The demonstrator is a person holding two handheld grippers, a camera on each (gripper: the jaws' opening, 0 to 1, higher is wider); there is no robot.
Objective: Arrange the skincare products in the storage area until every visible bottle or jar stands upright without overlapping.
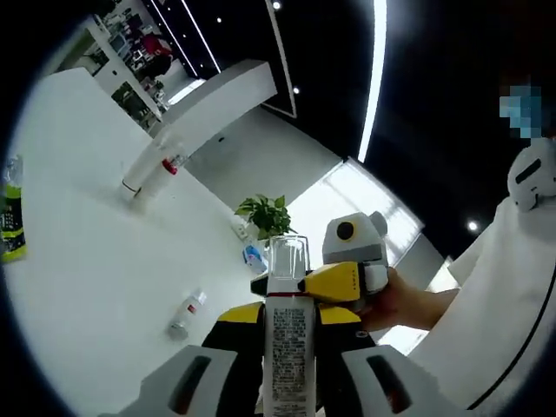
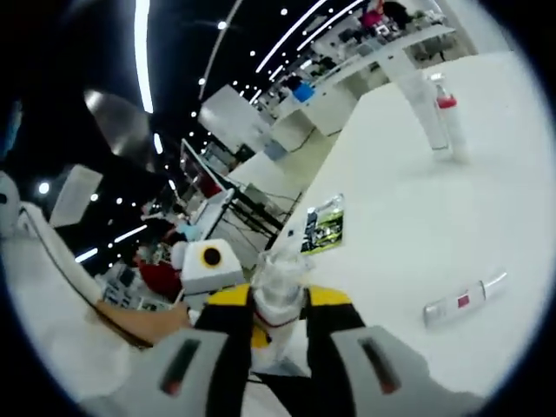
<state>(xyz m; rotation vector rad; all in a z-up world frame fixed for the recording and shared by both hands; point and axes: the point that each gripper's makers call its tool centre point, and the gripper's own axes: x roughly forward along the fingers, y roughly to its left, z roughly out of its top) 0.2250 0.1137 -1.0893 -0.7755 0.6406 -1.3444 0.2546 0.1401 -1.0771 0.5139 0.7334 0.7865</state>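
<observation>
Currently both grippers clamp one clear-capped bottle — left gripper low on body, right gripper across neck, prob. to steady it upright above tabletop. Small bottle lies flat near held one — needs standing. Two tall bottles upright, well apart, far side.

- In the left gripper view, a clear-capped bottle stands between the left tool jaws, the right tool touching it from behind.
- A small bottle lies on the surface, left of them.
- Farther back, two tall bottles stand together.
- A packet lies at the surface's left edge.
- A potted plant stands beyond the far edge.
</observation>
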